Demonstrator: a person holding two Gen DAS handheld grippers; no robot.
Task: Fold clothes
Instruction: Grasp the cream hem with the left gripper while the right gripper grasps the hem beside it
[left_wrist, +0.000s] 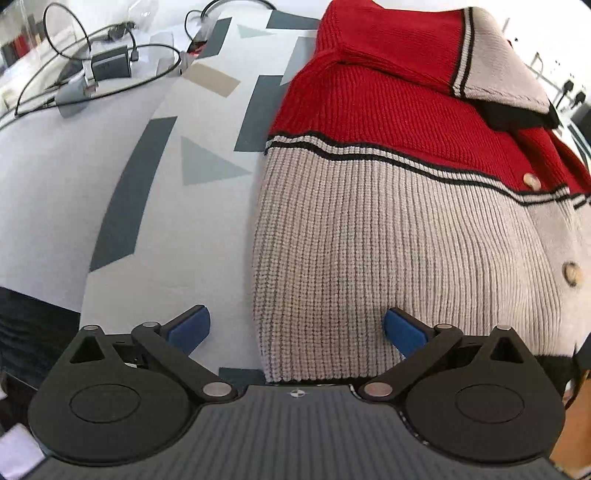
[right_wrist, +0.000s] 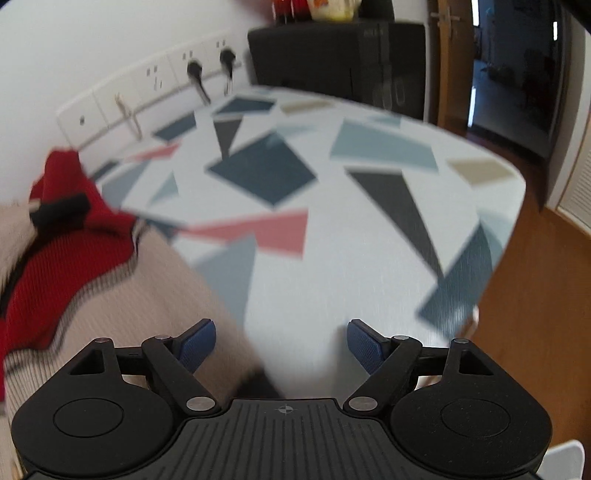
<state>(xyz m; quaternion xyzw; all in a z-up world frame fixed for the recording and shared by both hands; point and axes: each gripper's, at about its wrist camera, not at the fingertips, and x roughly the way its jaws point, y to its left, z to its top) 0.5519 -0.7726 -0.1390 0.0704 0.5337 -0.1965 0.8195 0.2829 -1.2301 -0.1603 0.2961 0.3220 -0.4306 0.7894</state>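
1. Red-and-beige knit cardigan (left_wrist: 388, 229) lies on the patterned tabletop (left_wrist: 207, 229), hem toward the camera.
2. Left tongs (left_wrist: 297, 326) spread, straddling its left hem edge, so closest.
3. Right tongs (right_wrist: 281, 345) spread, empty; cardigan off to their left.

Your right gripper (right_wrist: 281, 345) fills the bottom of this blurred view, its two blue-padded fingers (right_wrist: 364, 347) standing wide apart with nothing between them. Below them lies a round table under a pale cloth printed with navy, grey, pink and tan geometric shapes (right_wrist: 332, 240). At the left edge sits a ribbed knit cardigan in red and beige with thin black stripes (right_wrist: 66, 258), its beige hem reaching under your left finger. Behind the table, a white wall carries a row of white sockets (right_wrist: 155, 79), two with black plugs in them. A black cabinet (right_wrist: 332, 62) stands beyond, and orange-brown wooden flooring (right_wrist: 535, 314) shows on the right.
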